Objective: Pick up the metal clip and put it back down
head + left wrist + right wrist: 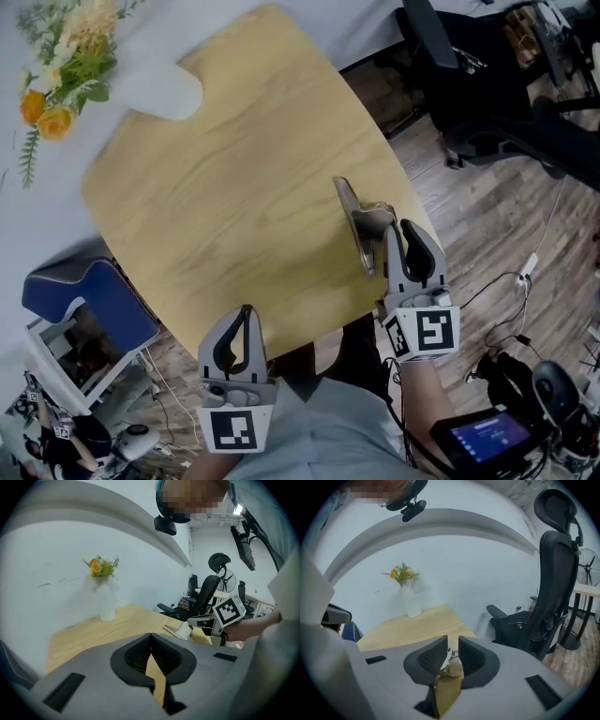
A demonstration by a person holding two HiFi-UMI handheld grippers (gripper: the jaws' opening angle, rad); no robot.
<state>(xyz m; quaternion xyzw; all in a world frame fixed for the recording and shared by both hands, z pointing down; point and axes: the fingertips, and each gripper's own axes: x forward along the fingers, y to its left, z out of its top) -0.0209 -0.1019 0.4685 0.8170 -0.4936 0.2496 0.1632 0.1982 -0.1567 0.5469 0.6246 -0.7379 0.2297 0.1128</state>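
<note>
Left gripper (244,319): I have it hanging just off the table's near edge, toward the left. In its own view (150,637) the jaws are closed tip to tip with nothing between them; only bare wood shows through the slit below the pads.
Right gripper (401,234): it sits at the table's near right corner, pointing in over the top. In its own view (452,641) the jaws are drawn in to a narrow gap, and I read them as clamped on the clip's metal.
Metal clip (359,225): it's by the table's right edge, close to the near right corner, with one end between the right gripper's jaws. From my head view, a long flat strip runs away from the gripper and a bent wing sticks out to one side. In the right gripper view (451,663) shiny metal fills the gap between the pads. I cannot tell whether the far end rests on the wood.
Table (234,187): light wood with rounded corners, set at an angle to me.
Vase (164,80): white, at the far left corner, well apart from the clip.
Flowers (66,56): orange and yellow with green leaves, above the vase.
Office chair (548,583): black, standing beyond the table's right edge.
</note>
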